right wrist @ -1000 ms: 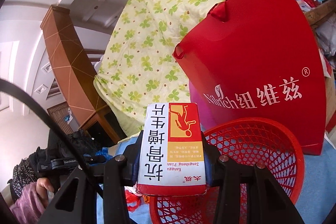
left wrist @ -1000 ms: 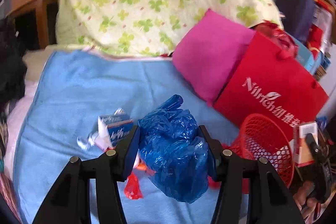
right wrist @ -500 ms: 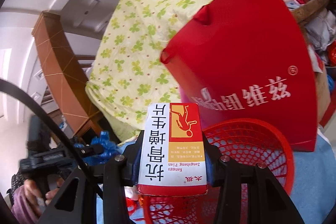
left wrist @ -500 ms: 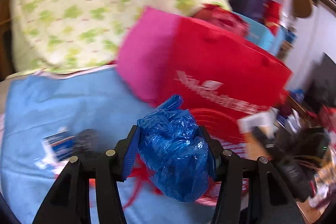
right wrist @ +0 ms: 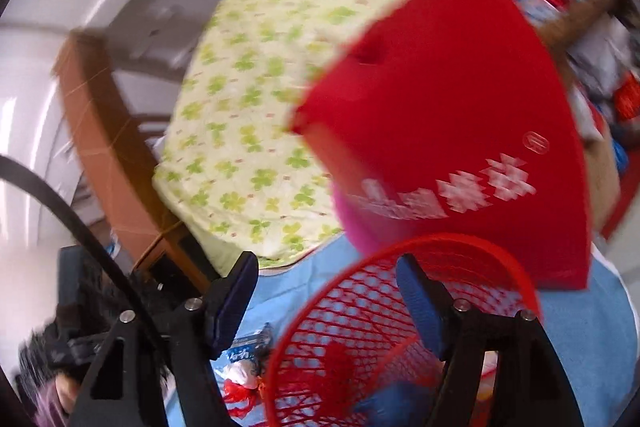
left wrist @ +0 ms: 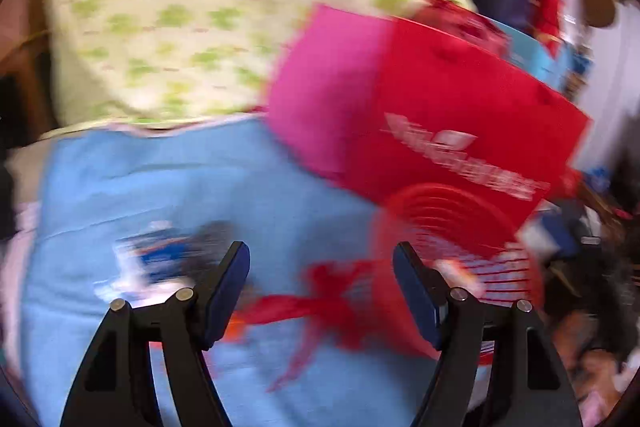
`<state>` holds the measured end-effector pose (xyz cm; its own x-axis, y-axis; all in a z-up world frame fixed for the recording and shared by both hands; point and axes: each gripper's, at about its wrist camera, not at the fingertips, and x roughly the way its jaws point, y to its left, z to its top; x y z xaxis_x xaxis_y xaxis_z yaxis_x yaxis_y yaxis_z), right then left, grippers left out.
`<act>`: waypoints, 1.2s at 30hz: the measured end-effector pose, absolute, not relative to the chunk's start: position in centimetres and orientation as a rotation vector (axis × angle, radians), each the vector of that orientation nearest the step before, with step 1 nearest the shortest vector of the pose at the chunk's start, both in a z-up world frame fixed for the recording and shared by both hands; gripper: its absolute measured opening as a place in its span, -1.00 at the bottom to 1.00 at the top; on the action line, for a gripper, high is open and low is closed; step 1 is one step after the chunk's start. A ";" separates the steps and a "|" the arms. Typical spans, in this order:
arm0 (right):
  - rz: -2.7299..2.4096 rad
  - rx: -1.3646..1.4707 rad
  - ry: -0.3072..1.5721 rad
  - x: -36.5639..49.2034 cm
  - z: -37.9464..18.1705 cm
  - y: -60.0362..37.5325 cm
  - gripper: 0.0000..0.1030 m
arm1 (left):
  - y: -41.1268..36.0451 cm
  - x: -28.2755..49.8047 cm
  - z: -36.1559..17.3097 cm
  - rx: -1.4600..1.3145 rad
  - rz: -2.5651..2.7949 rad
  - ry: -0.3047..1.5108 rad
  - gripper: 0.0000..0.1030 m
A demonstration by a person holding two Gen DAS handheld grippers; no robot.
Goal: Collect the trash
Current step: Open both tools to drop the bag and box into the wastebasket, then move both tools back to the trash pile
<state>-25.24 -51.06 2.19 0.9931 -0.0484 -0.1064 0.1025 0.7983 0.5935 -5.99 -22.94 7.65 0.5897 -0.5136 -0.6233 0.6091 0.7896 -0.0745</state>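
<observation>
The left gripper (left wrist: pixel 321 281) has just been opening, and its 2 blue-padded jaws now stand spread with nothing between them. Through the gap the left wrist view shows a blue blanket (left wrist: pixel 168 187) and a scrap of red plastic (left wrist: pixel 320 307) lying on it; the view is heavily blurred, so finer detail cannot be told. To the left of the left jaw a blue-and-white wrapper (left wrist: pixel 160 259) lies on the blanket. To the right sits the red mesh basket (left wrist: pixel 452 227), just in front of a red paper bag (left wrist: pixel 460 131) with white lettering, and a pink cushion (left wrist: pixel 328 87) leans beside that bag. Behind them lies a pale quilt with green clovers (left wrist: pixel 180 11).

The right gripper (right wrist: pixel 326 297) has also just been opening — its jaws are parted and empty, held over the near rim of the red mesh basket (right wrist: pixel 400 327), the right jaw above the basket's mouth and the left jaw just outside it. Inside the basket something blue (right wrist: pixel 396 403) shows at the bottom and a patch of white at the lower right, both too blurred to identify. On the blanket (right wrist: pixel 592 327) to the left of the basket lie the blue-and-white wrapper (right wrist: pixel 248 345) and a crumpled white-and-red scrap (right wrist: pixel 240 385). The red paper bag (right wrist: pixel 460 107) stands directly behind the basket, the clover quilt (right wrist: pixel 256 131) to its left. At the lower left edge a person's hand grips the other device — only partly visible.
</observation>
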 end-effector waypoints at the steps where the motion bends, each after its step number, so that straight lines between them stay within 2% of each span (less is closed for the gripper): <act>1: -0.043 0.594 0.069 -25.1 2.8 -49.7 0.46 | -20.2 -5.5 7.5 0.154 -0.576 0.655 0.46; 7: 0.192 0.440 0.063 -23.4 4.1 -42.4 0.46 | -9.3 -4.0 4.8 0.142 -0.281 0.666 0.49; 9: 0.267 0.405 0.111 -21.9 3.8 -39.6 0.46 | -6.7 -3.9 3.1 0.138 -0.231 0.696 0.49; 13: 0.297 0.336 0.331 -17.2 1.4 -33.4 0.46 | -4.0 -3.7 -0.5 0.098 -0.202 0.757 0.49; 20: 0.038 0.028 0.650 -10.3 -5.0 -27.0 0.43 | -2.6 -3.2 -5.4 0.097 -0.200 0.821 0.49; 25: -0.156 -0.014 0.744 -7.2 -7.7 -28.3 0.43 | -2.0 -2.5 -7.0 0.057 -0.245 0.820 0.49; 30: -0.293 -0.071 0.756 -5.2 -7.9 -30.1 0.43 | -2.3 -2.4 -7.4 0.043 -0.308 0.798 0.49; 36: -0.373 -0.140 0.876 -2.8 -10.0 -31.1 0.30 | -3.5 -1.4 -6.9 0.003 -0.396 0.781 0.49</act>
